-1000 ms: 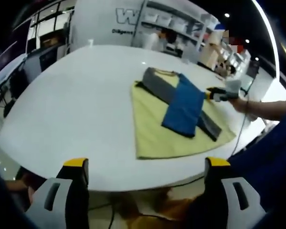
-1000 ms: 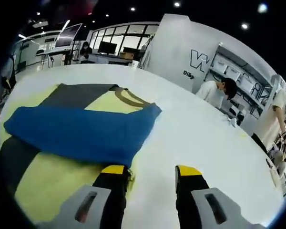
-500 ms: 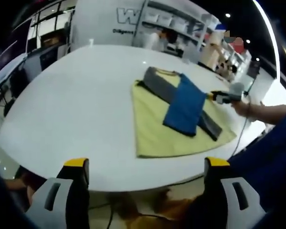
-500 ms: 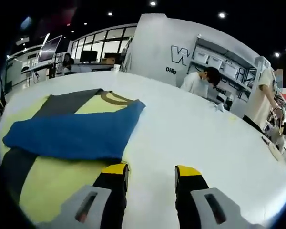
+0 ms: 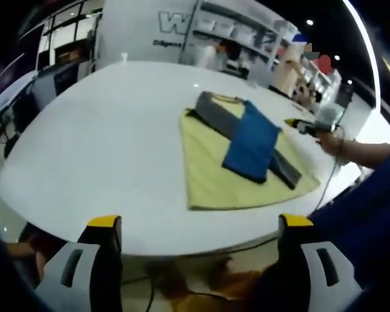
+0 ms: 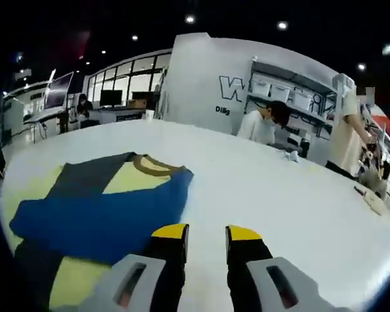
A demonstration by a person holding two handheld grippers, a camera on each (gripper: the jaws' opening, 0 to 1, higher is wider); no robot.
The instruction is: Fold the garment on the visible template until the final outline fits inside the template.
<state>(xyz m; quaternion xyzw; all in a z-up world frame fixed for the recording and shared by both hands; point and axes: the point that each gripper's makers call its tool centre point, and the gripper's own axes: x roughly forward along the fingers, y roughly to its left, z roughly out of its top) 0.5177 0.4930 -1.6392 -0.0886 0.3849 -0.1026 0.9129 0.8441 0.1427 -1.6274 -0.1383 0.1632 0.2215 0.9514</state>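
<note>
Garment [image 5: 250,140] lies folded on the yellow template [image 5: 211,179], toward the far right side of the white desk [image 5: 104,143]; grey, blue and yellow panels, blue layer on top. In the left gripper view the fold sits as a slanted strip across the template, its lower grey end [image 5: 287,172] close to the template's right edge; whether it overhangs cannot be told from here. Left tongs [image 5: 198,224] hang off the near desk edge, jaws wide apart, empty, well clear of the cloth. Right tongs [image 6: 205,234] hover above the desk just beside the blue edge, jaws with a narrow gap, gripping nothing. Risks, as judged: stopping now could leave the grey end or the collar [image 6: 157,166] corner outside the outline. A further pinch with the right tongs might catch only the top blue layer and drag it askew, or shift the template along with the cloth. The template's near corner [image 5: 190,207] lies near the desk edge, so a pull that way could slide it off.
</note>
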